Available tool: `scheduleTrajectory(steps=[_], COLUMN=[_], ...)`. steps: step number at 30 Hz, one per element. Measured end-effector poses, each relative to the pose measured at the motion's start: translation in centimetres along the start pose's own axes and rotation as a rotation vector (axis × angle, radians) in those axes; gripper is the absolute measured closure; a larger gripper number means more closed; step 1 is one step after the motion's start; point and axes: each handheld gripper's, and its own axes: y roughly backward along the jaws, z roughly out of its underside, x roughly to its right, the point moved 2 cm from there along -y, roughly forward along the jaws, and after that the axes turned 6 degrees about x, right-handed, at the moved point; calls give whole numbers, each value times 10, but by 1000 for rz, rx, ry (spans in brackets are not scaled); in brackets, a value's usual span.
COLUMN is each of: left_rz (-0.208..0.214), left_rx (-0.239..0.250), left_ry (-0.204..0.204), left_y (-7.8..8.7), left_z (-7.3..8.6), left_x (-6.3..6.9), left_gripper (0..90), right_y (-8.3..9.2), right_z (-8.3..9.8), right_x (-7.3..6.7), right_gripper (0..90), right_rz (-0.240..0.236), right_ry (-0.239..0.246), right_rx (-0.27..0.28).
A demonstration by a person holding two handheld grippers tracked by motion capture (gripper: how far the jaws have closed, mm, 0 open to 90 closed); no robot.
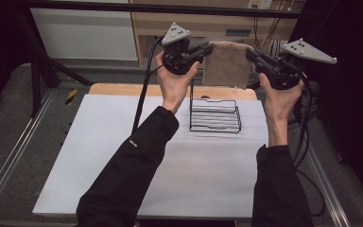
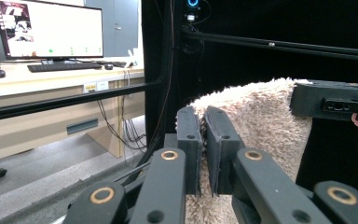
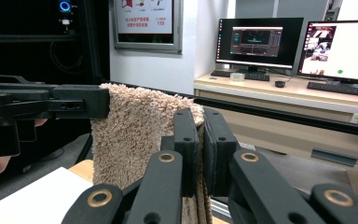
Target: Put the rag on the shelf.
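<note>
towel (image 1: 227, 64): fuzzy beige one, held up in the air by its two top corners, hanging flat like a little curtain, well above the surface (image 1: 123, 156)

left gripper (image 1: 205, 51): pinching the towel's top left corner; in the left gripper view the two black jaws are pressed together with the pile squeezed between them

right gripper (image 1: 251, 56): same deal on the top right corner, jaws clamped tight on the edge

why it's held like this: my guess is the two corner grips keep the top edge stretched out straight so the cloth hangs open, not bunched. Looks like a setup for draping or lowering it onto the rack

wire rack (image 1: 215, 115): black wire basket-tray thing with a tall upright post at its left, sitting at the far side of the surface, right under the towel

what's in the rack: nothing as far as I can see, just bare wires

towel vs rack: apart, bottom hem hangs above the rack without touching it
</note>
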Motion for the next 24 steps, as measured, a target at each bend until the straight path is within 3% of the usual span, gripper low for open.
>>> scheduleTrajectory(steps=[13, 24], left_rz=[-21, -36], left_rx=[12, 5], left_ry=[-14, -28], left_y=[-16, -30], left_z=[-6, 1], left_x=[-8, -20], left_gripper=[845, 844], right_y=[-16, -33], right_z=[-4, 6], right_x=[14, 27], right_gripper=[857, 856], right_rz=[6, 7], right_ry=[4, 0], right_rx=[13, 5])
